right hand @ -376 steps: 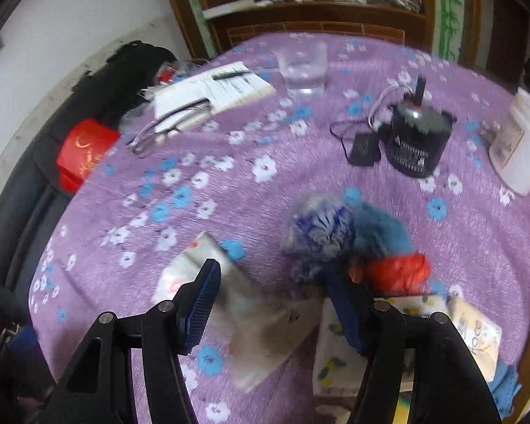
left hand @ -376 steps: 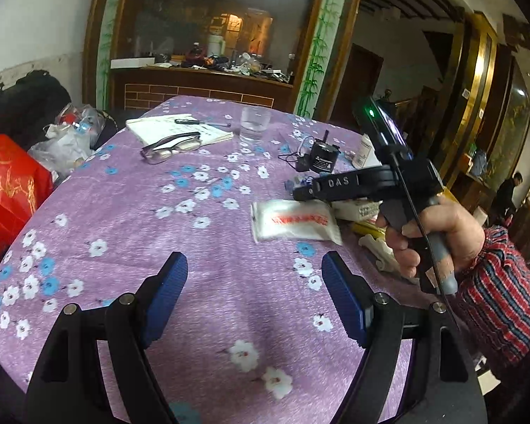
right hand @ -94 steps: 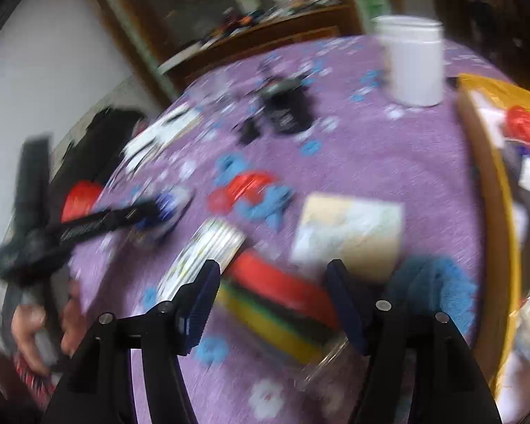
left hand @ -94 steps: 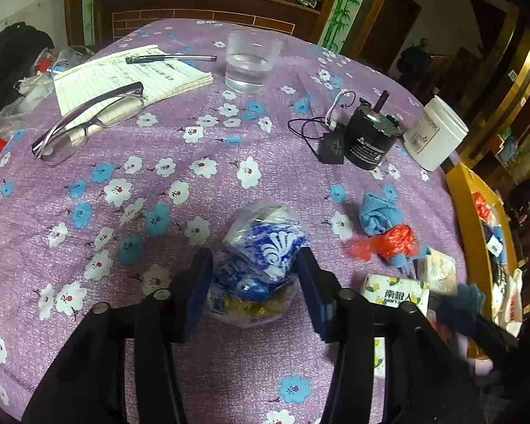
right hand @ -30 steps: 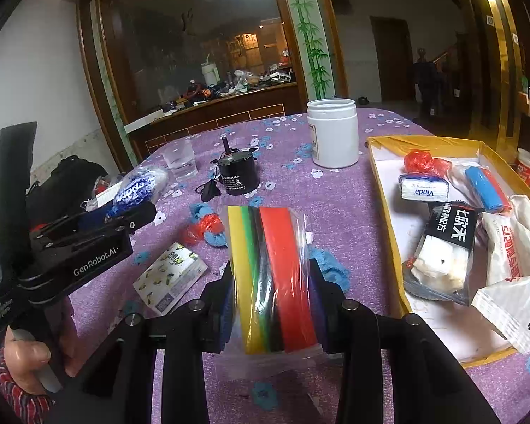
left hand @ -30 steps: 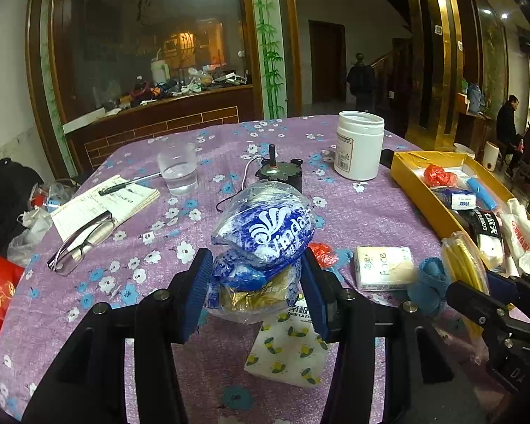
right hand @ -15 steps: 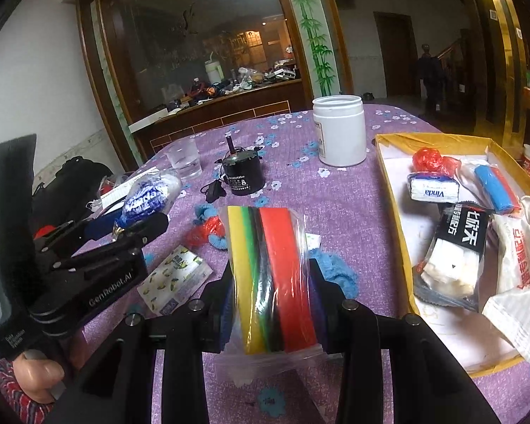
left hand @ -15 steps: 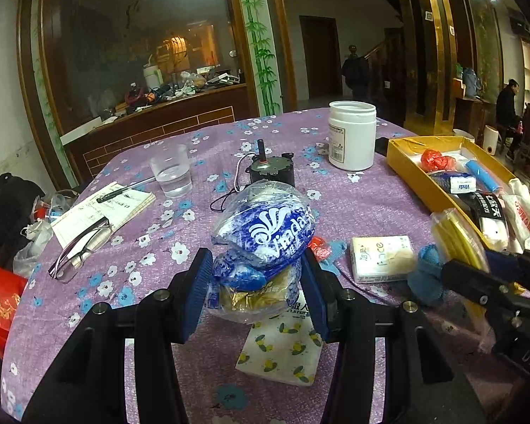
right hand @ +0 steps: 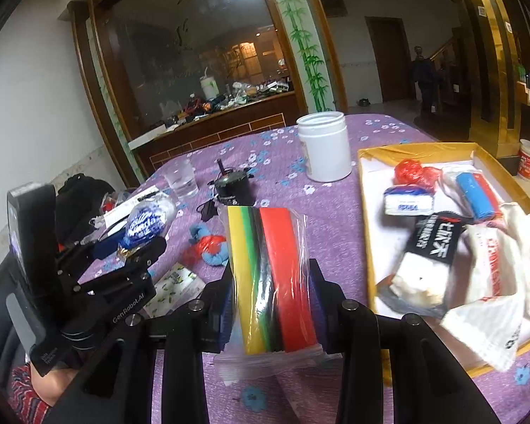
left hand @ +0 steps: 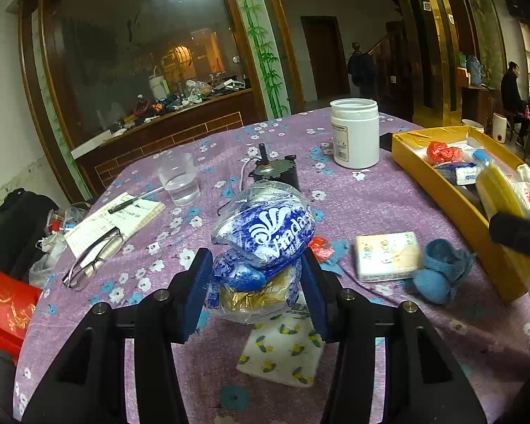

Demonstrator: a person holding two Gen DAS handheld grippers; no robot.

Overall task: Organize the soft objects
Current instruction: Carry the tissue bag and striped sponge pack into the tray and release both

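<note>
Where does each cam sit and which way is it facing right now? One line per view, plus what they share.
Left wrist: on the left gripper, looking forward and down over the purple tablecloth; its fingers clamp a blue-and-white plastic bag.
Right wrist: on the right gripper, facing the yellow tray; it clamps a bag of coloured strips; the left gripper and the hand holding it show at lower left.
Shared: white jar, black motor, glass of water, tray.

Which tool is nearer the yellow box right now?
Right. The right tool, shut on the bag of coloured bands, sits right beside the yellow box. The left tool, holding the blue tissue bag, is farther back over the table.
</note>
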